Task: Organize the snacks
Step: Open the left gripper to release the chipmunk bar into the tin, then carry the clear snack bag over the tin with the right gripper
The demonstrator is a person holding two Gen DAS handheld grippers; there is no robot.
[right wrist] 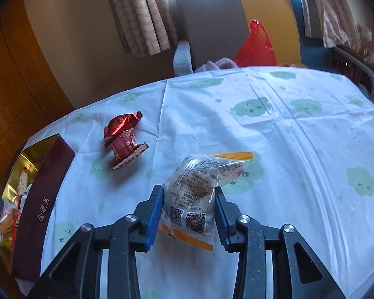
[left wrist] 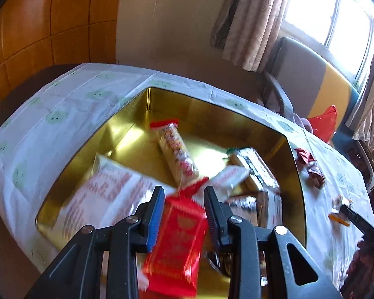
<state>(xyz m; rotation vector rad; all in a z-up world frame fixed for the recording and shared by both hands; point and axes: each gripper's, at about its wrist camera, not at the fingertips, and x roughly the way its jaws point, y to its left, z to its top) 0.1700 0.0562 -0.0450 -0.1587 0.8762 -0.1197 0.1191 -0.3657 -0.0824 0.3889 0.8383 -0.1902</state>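
L gripper (left wrist: 183, 201) clamped on red snack pkt (left wrist: 177, 244), pkt hanging over gold-lined box (left wrist: 137, 114). Pkt blurred, print unreadable. In box: long red/white pkt (left wrist: 175, 152) lying diagonal near centre; big white pkt w/ red print (left wrist: 107, 191) at left; dark-labelled pkts (left wrist: 254, 167) at right, overlapping. Box sits on white cloth w/ green motifs (left wrist: 62, 104). On cloth just right of box: dark red wrapped sweets (left wrist: 309, 167), probably two. Other gripper (left wrist: 354, 218) at far right edge, state unclear.

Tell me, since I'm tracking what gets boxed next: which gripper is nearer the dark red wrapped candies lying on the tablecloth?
Right. The right gripper, shut on a clear snack packet, is over the cloth near the candies. The left gripper holds a red packet over the gold box.
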